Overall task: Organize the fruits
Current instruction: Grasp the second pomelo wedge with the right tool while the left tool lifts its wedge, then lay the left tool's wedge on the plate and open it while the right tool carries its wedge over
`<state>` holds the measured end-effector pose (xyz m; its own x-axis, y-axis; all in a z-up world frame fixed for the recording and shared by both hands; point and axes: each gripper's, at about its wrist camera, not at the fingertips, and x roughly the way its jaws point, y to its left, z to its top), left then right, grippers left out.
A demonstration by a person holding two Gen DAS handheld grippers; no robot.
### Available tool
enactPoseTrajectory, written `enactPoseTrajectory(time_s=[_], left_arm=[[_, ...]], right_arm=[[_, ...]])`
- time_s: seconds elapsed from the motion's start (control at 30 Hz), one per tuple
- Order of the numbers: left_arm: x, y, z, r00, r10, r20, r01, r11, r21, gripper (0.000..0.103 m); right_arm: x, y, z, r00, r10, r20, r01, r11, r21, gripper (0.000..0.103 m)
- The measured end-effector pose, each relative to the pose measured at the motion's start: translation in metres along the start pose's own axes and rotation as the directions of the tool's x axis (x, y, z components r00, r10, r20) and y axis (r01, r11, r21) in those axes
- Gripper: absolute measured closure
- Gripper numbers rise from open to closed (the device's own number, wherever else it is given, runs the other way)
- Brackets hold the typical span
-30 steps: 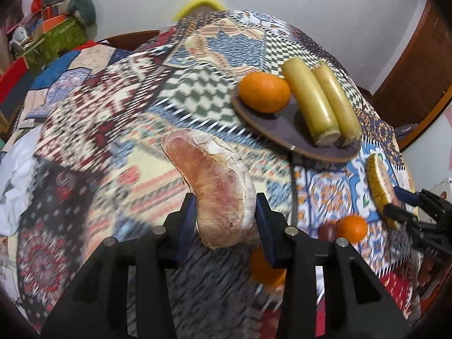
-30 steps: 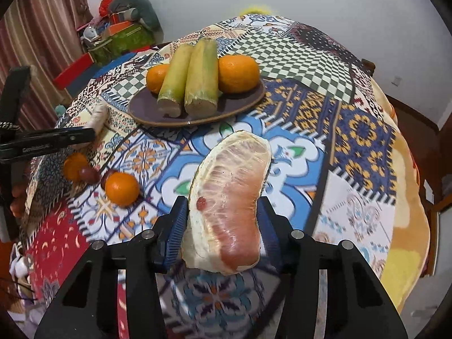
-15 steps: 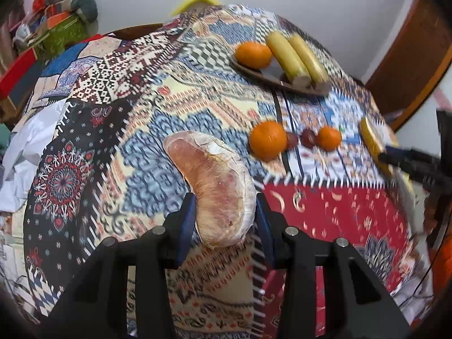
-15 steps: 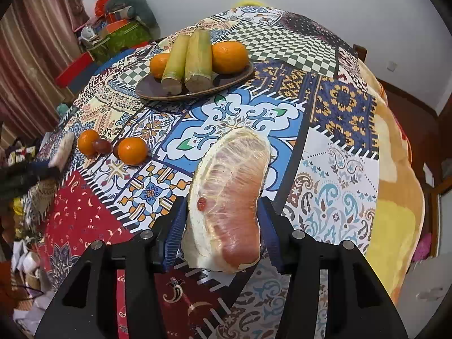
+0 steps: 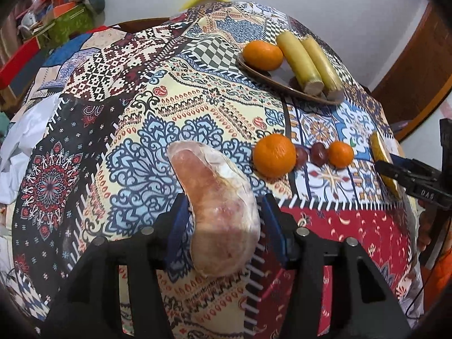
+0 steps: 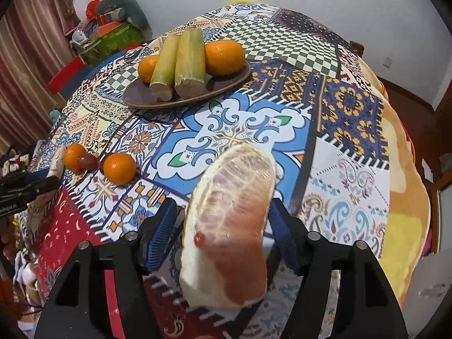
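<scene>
My left gripper (image 5: 223, 220) is shut on a peeled pomelo segment (image 5: 217, 209), held above the patterned tablecloth. My right gripper (image 6: 223, 226) is shut on a second pomelo segment (image 6: 231, 226), also held above the cloth. A dark oval plate (image 6: 226, 84) carries two sugarcane pieces (image 6: 180, 62) and oranges (image 6: 224, 53); it also shows at the far right of the left wrist view (image 5: 268, 79). Two loose oranges (image 5: 274, 155) (image 5: 340, 154) lie on the cloth with small dark red fruits (image 5: 319, 149) between them. The right gripper (image 5: 409, 175) appears at the right edge of the left wrist view.
The round table's patterned cloth (image 6: 353, 107) drops off at the edges. Cluttered boxes and bags (image 6: 113, 28) stand beyond the table at the far left. A wooden door frame (image 5: 409, 70) is on the right. The left gripper (image 6: 25, 186) sits at the left edge of the right wrist view.
Both grippers have pulled back from the plate, each still holding its pomelo segment. The plate looks farther away and the loose oranges have come into fuller view.
</scene>
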<state>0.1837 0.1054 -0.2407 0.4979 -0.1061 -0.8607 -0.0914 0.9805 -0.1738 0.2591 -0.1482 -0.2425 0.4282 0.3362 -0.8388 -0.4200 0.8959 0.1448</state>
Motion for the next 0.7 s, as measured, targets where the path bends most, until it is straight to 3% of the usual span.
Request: enactPoseTrajectory(time_s=[0.07,0.13,0.17,0.43,0.7], left_arm=[[0.002,-0.001,0.001,1.0,0.011,0.011,-0.011,1.0,-0.002,0.051],[0.003,0.0,0.003,1.0,0.026,0.017,-0.026,1.0,-0.008,0.056],[0.003,0.0,0.003,0.999,0.026,0.02,-0.026,1.0,-0.015,0.056],[-0.005,0.0,0.01,0.998,0.042,0.05,-0.041,0.999,-0.021,0.059],[-0.033,-0.011,0.034,0.987,0.029,0.155,-0.029,1.0,-0.006,0.059]], right_arm=[[0.001,0.001,0.001,1.0,-0.011,0.007,0.011,1.0,-0.001,0.039],[0.0,-0.001,0.001,0.999,-0.022,0.026,0.022,1.0,0.008,0.051],[-0.001,-0.002,0.001,0.999,-0.015,0.028,0.015,1.0,0.012,0.052],[-0.014,-0.009,0.001,0.997,0.023,0.067,-0.026,0.999,0.037,0.054],[-0.034,-0.006,0.02,0.986,0.015,0.164,-0.021,0.999,0.034,0.054]])
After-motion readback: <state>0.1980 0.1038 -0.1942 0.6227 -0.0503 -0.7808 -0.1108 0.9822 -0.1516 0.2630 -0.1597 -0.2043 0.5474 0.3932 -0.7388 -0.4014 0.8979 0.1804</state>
